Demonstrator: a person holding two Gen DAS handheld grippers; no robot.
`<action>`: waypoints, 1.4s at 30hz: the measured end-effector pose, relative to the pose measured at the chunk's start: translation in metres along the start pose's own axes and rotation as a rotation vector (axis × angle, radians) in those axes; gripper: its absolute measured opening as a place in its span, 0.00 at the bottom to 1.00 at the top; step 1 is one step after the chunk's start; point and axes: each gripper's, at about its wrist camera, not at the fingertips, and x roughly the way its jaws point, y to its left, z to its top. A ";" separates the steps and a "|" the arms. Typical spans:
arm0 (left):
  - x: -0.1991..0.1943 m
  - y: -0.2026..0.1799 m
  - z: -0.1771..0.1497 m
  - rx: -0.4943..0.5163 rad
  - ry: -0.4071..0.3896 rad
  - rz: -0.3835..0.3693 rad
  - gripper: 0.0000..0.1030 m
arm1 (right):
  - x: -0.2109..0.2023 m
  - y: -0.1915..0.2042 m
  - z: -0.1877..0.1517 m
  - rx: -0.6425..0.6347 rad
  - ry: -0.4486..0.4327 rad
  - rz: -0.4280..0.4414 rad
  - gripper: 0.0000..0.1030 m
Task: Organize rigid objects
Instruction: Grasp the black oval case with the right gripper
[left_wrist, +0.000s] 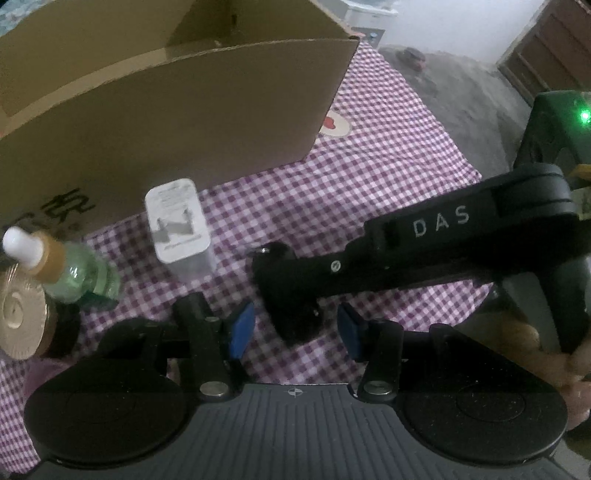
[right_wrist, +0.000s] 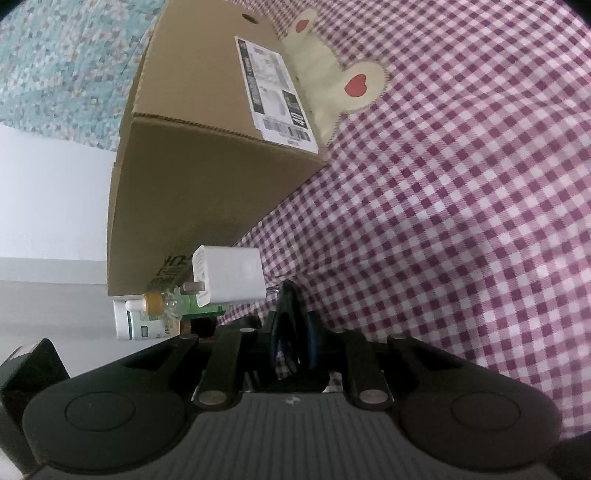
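The big brown cardboard box sits on the purple-and-white checked cloth, so I'll use it as the reference for everything else.

Right up against the box's near wall there's a white plastic plug-in charger block, standing on the cloth with its metal prongs facing up toward the left camera. Just to the left of it, also near the box wall, is a small clear green glass bottle with a tan collar and white dropper tip, and beside that a round gold-coloured metal lid on a dark jar. In the right wrist view you can also see a white carton with green print behind the bottle, at the box's corner.

The left gripper has its blue-padded fingers spread wide apart with nothing between them, hanging over the cloth a bit in front of the charger.

The right gripper is pinched nearly together on a thin dark flat thing; I can't tell what it is. Its tip is low over the cloth just beside the charger, on the side away from the bottle.

The box's side panel carries a white printed shipping label.
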 end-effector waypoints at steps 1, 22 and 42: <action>0.000 -0.001 0.001 0.001 0.001 0.003 0.46 | -0.001 -0.001 0.000 -0.001 0.004 0.011 0.16; -0.027 -0.019 -0.006 0.009 -0.079 0.002 0.30 | -0.015 0.020 -0.017 -0.065 -0.062 -0.001 0.15; -0.024 -0.013 -0.020 -0.031 -0.051 -0.064 0.44 | -0.054 0.005 -0.015 -0.041 -0.149 -0.051 0.42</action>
